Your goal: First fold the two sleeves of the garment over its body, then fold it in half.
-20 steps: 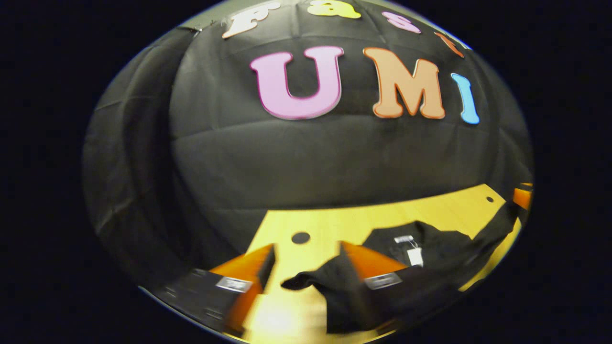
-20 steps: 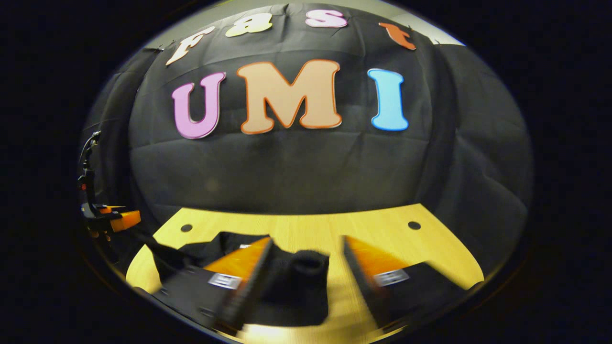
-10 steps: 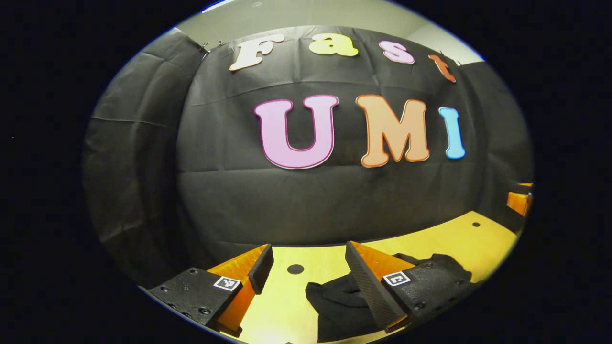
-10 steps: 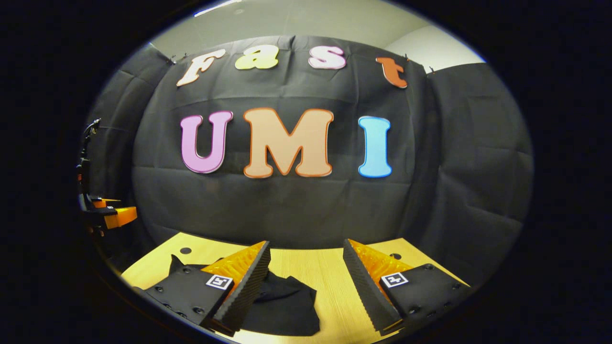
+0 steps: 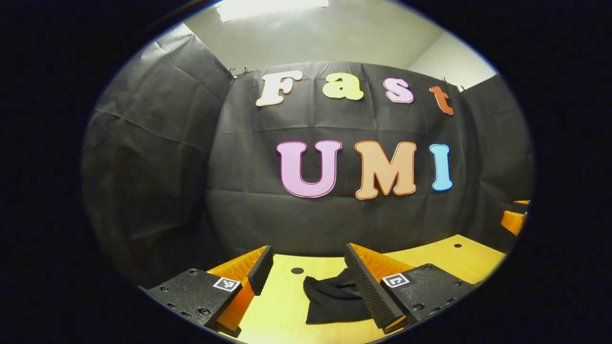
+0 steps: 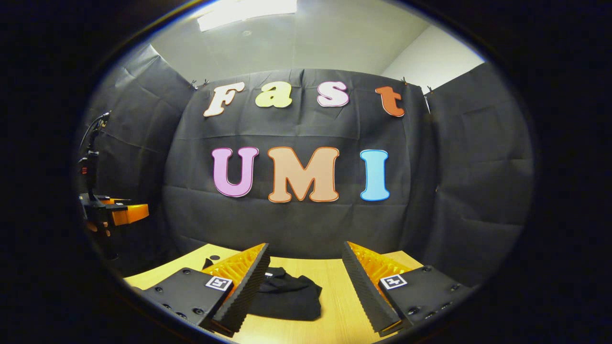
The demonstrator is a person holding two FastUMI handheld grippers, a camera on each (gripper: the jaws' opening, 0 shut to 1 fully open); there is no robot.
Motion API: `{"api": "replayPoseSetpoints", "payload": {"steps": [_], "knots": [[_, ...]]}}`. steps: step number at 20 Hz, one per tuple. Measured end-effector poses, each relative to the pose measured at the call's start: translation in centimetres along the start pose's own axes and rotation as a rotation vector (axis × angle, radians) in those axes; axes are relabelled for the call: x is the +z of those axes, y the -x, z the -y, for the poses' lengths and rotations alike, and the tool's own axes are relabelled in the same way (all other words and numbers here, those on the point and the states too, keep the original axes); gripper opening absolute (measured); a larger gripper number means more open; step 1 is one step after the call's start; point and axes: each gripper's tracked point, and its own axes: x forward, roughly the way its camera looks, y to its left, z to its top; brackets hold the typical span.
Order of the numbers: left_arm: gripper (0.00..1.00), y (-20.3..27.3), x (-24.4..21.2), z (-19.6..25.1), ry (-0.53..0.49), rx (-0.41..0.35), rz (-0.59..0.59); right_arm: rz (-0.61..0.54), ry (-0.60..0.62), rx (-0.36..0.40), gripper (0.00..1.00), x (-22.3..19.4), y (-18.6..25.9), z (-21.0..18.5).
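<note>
Item: black soft-cloth garment (image 6: 287,298), lying bunched in a compact bundle on the light wooden worktop (image 6: 334,286). Folding appears complete, though layers cannot be checked. Left hand-held gripper (image 5: 306,272) and right hand-held gripper (image 6: 306,277): jaws apart, empty, above the worktop.

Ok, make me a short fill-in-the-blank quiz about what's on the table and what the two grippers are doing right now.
1. The garment on the table is ____ in colour.
2. The left gripper has its jaws ____, holding nothing.
3. The tabletop looks made of ____.
4. The right gripper has ____ between its fingers.

Missing words: black; open; wood; nothing
</note>
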Motion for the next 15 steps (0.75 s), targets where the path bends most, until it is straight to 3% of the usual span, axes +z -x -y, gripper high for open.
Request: {"api": "replayPoseSetpoints", "payload": {"steps": [3, 4, 5, 7, 8, 9, 10, 11, 15], "knots": [[0.92, 3.9, 1.5, 0.1, -0.006, 0.011, 0.029, 0.001, -0.029, 0.012, 0.96, 0.2, 3.4, 0.0], [0.99, 5.0, 1.9, 0.1, -0.005, 0.015, 0.039, 0.005, -0.036, 0.012, 0.96, 0.2, 4.4, 0.1], [0.92, 6.0, 2.4, 0.3, -0.005, 0.015, 0.054, 0.012, -0.043, 0.014, 0.96, 0.5, 5.3, 0.0], [0.92, 7.5, 3.4, 1.1, -0.003, -0.003, 0.075, 0.023, -0.051, 0.020, 0.96, 0.8, 6.8, -0.1], [0.92, 8.0, 3.7, 1.8, 0.004, -0.017, 0.076, 0.028, -0.052, 0.020, 0.96, 0.9, 7.3, -0.1], [0.99, 8.3, 4.1, 2.5, 0.015, -0.036, 0.076, 0.029, -0.052, 0.021, 0.96, 1.0, 7.7, 0.0], [0.92, 8.6, 4.5, 3.1, 0.021, -0.050, 0.079, 0.032, -0.055, 0.021, 0.96, 1.1, 7.9, 0.0], [0.99, 8.7, 5.1, 3.4, 0.020, -0.057, 0.096, 0.029, -0.055, 0.019, 0.96, 1.2, 8.2, 0.1], [0.99, 8.6, 4.8, 4.4, -0.005, -0.078, 0.081, 0.034, -0.059, 0.015, 0.96, 1.6, 8.9, 0.8]]}}
